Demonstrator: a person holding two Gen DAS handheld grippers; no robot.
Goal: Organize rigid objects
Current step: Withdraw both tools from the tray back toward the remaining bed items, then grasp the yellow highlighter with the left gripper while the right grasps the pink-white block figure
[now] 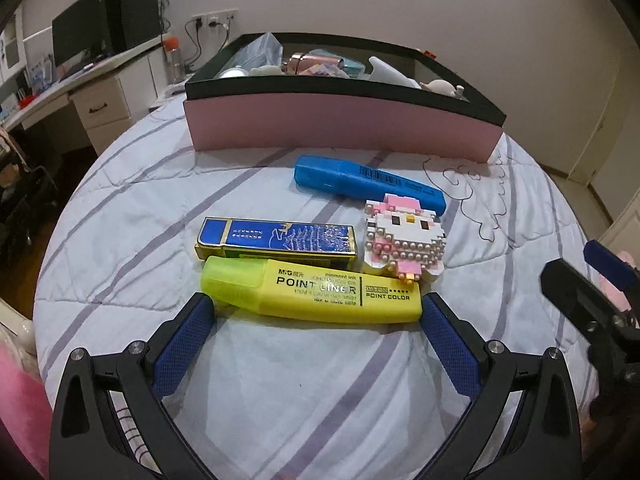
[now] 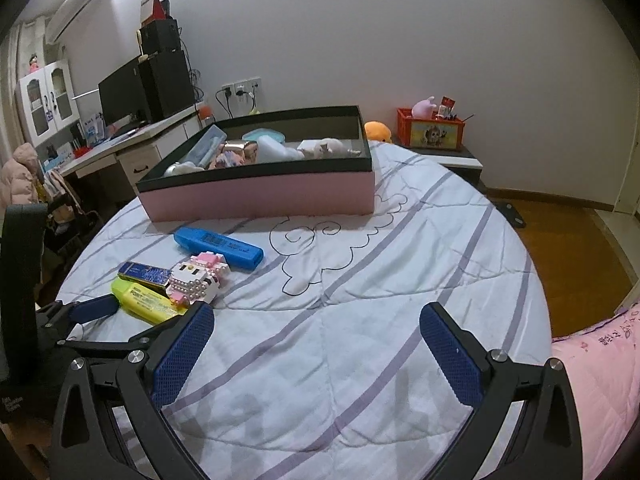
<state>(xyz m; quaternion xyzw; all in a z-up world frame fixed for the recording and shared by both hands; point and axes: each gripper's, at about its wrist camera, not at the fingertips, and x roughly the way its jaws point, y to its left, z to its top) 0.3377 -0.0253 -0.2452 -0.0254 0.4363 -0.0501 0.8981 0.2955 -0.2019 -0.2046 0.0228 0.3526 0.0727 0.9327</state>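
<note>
Your left gripper (image 1: 316,312) was spread wide around the yellow marker (image 1: 316,294), which lay flat on the bed (image 1: 280,380) beside a blue case (image 1: 276,238). Your right gripper (image 2: 316,324) was spread too, holding nothing.

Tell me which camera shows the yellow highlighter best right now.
The left wrist view: the yellow highlighter lies close and centred, just ahead of the open left tongs, its label readable. The right wrist view shows it small at the left edge, partly hidden by the block cat figure.
</note>
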